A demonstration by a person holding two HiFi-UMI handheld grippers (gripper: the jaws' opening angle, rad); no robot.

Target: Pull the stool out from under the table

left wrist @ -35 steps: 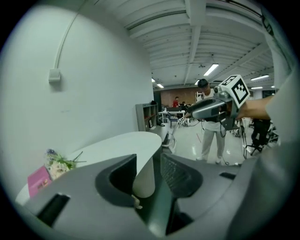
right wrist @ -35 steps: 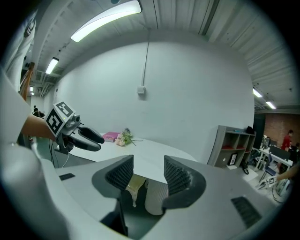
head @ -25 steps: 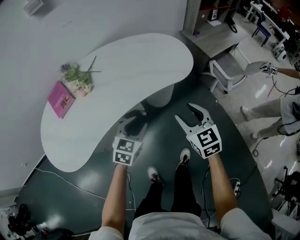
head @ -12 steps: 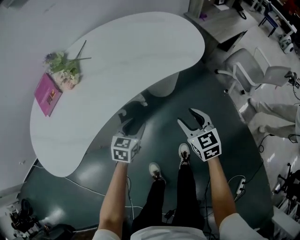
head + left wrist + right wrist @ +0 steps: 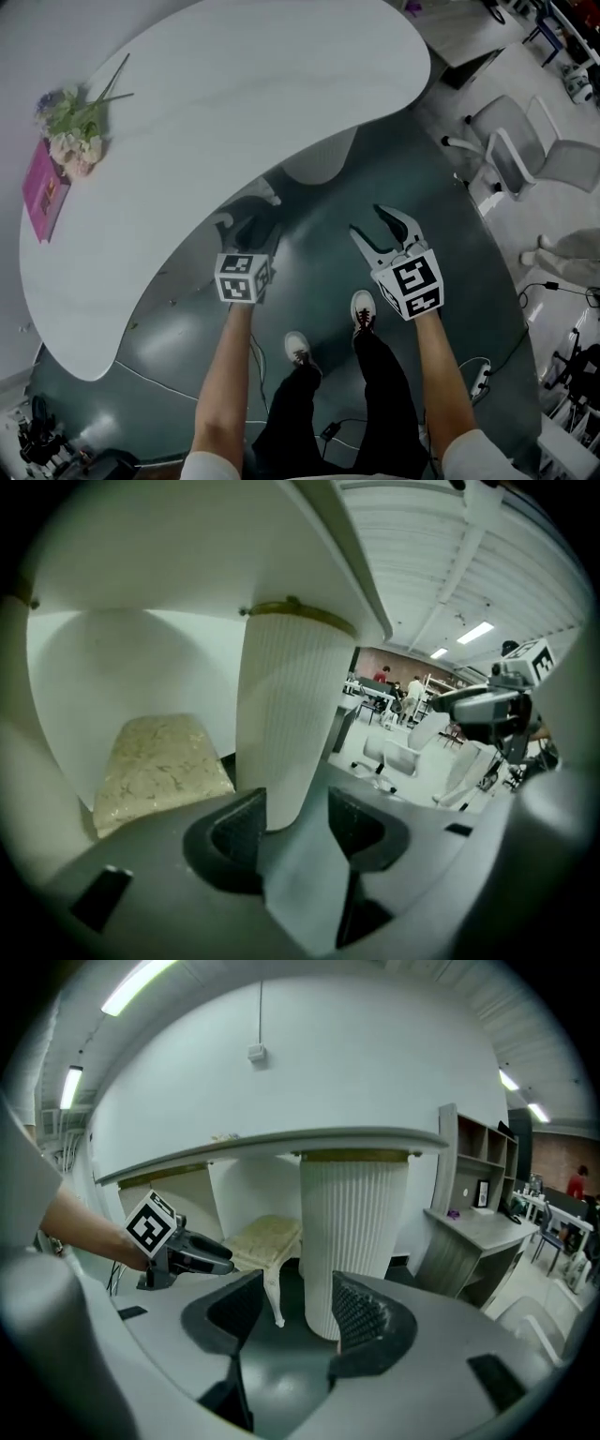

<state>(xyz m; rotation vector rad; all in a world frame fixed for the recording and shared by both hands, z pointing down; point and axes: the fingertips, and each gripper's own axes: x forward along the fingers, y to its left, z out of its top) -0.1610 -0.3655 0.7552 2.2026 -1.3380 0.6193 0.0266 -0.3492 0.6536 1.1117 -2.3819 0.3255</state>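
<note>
Found the left claw about half spread, with jaws just then opening and nothing between the pads. Found the right claw wide and likewise empty. Placed the stool under the worktop, beside and a little behind the ribbed pedestal, well apart from both claws.

Judged the risks, nearest first:
- Could clip the shoes by dragging the stool straight back at the feet.
- Could knock a claw on the worktop's edge by reaching in too high for so low a seat.
- Could close on the pedestal instead of a stool leg, given its place in line with both sets of jaws.
- Could slip off by pinching only the soft cushion, or tip the stool by hauling on one side alone.
- Could jam a leg against the pedestal by pulling at a slant.
- Could jolt the flowers with a hard bump from below.

Counted, near to far: two claws, two shoes, one pedestal, one stool, one worktop, one bunch of flowers, one pink book, one white chair in the head view.
</note>
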